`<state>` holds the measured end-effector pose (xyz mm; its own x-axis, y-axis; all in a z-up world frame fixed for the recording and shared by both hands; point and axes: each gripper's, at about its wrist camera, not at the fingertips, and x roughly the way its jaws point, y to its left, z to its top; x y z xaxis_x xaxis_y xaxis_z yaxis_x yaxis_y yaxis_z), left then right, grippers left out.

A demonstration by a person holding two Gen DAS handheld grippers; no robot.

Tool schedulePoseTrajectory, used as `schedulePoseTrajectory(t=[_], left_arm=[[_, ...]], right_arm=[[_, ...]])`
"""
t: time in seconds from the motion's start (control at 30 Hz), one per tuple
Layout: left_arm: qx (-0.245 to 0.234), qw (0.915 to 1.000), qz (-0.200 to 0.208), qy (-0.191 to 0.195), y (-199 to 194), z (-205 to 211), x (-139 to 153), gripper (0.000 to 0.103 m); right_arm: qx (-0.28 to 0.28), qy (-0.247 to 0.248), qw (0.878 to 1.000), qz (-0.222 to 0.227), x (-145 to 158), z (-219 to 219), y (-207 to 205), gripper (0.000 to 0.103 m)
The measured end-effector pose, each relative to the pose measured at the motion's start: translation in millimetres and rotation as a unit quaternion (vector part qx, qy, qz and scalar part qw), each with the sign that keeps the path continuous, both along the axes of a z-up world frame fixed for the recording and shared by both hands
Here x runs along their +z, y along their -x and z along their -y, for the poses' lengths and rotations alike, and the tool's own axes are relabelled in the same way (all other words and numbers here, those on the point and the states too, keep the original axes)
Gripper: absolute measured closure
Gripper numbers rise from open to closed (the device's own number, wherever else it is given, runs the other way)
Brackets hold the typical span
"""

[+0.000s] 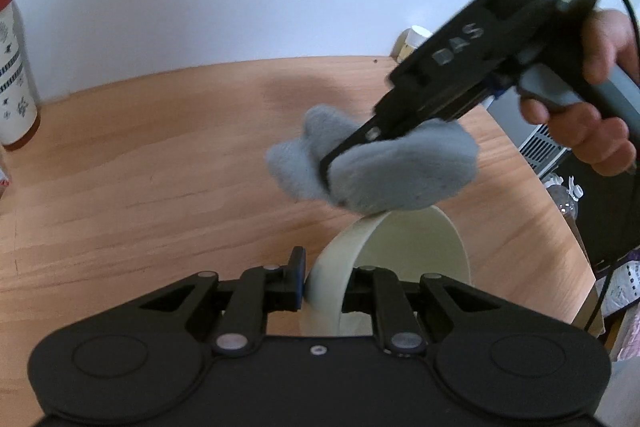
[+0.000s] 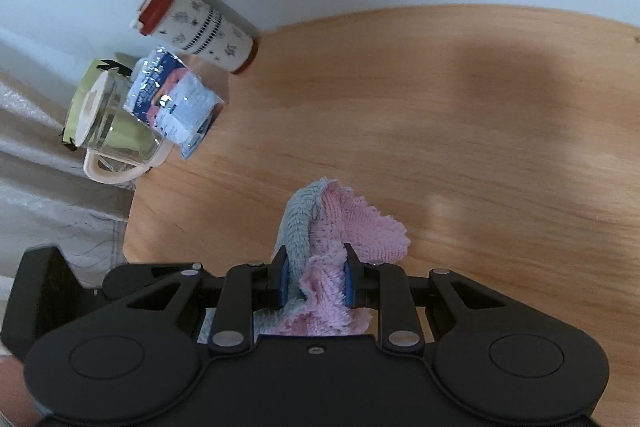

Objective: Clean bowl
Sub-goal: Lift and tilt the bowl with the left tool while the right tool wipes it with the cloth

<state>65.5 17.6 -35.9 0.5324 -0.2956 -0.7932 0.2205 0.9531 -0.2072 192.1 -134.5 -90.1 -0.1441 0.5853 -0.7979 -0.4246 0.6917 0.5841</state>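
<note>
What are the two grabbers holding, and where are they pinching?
The left gripper pinches the cream bowl by its rim, one finger inside, one outside. The right gripper clamps a bunched fold of the grey-and-pink cloth.

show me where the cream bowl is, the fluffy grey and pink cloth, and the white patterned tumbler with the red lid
cream bowl [image 1: 420, 247], left wrist view, inner wall.
fluffy grey and pink cloth [image 2: 352, 223], right wrist view, pink face.
white patterned tumbler with the red lid [image 2: 208, 27], right wrist view, printed side.

Patterned tumbler [image 2: 200, 27], glass jar [image 2: 108, 123], packet [image 2: 172, 103]
</note>
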Motion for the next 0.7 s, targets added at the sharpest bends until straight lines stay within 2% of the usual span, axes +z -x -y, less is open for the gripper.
schedulePoseTrajectory(t=[0.13,0.33,0.5,0.7], left_arm=[[-0.011,0.9999,0.005,-0.007,1.3,6.9,0.8,0.089],[-0.003,0.9999,0.012,0.000,6.8,8.0,-4.0,0.087],[0.006,0.9999,0.007,0.008,6.2,11.2,-10.8,0.086],[0.026,0.9995,0.006,0.019,7.7,5.4,-15.0,0.085]], right_arm=[[0.017,0.013,1.000,-0.021,-5.9,-10.9,-2.4,0.075],[0.049,0.031,0.998,-0.012,-5.8,-23.9,4.3,0.075],[0.037,0.033,0.999,-0.020,-7.5,-9.8,2.3,0.075],[-0.003,0.042,0.999,-0.034,-17.5,20.0,1.1,0.075]])
